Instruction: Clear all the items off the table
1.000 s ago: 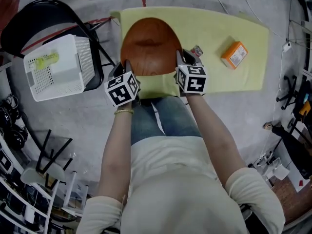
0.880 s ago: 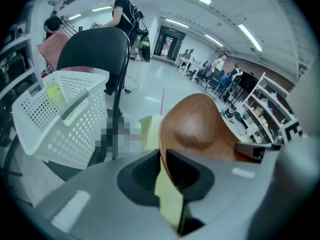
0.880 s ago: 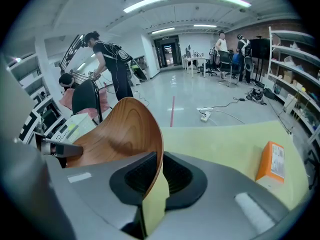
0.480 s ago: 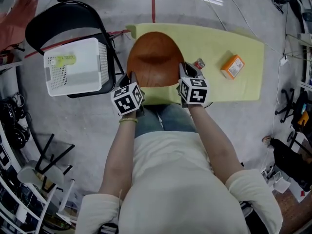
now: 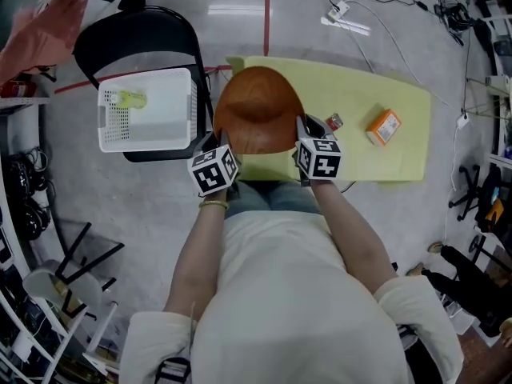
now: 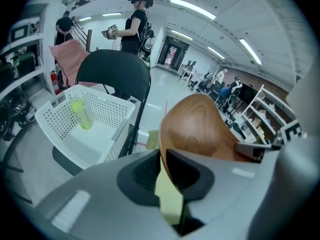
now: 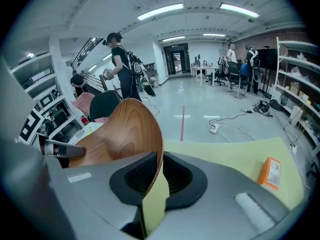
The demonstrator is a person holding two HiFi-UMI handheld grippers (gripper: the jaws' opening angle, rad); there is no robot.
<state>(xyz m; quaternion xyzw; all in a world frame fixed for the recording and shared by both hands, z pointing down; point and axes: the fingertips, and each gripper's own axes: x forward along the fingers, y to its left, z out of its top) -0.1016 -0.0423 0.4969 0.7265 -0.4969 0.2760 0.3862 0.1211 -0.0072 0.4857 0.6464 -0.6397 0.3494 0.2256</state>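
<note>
A brown wooden bowl (image 5: 258,110) hangs tilted over the left end of the yellow table (image 5: 360,162). My left gripper (image 5: 218,144) is shut on its left rim, my right gripper (image 5: 304,131) on its right rim. In the left gripper view the bowl's (image 6: 200,129) thin edge runs between the pads of the left gripper (image 6: 162,156). The right gripper view shows the same bowl (image 7: 125,129) pinched in the right gripper (image 7: 159,166). An orange box (image 5: 384,126) lies at the table's right, and a small packet (image 5: 334,122) lies beside the right gripper.
A white perforated basket (image 5: 112,126) holding a yellow-green bottle (image 5: 130,98) rests on a black folding chair (image 5: 144,30) left of the table. Cables and a plug strip (image 5: 346,18) lie on the floor beyond. People stand behind the chair (image 6: 115,69).
Both grippers and the bowl have shifted slightly left, so the bowl now overhangs the table's left edge. The head view has swung, bringing the chair and basket closer to centre.
</note>
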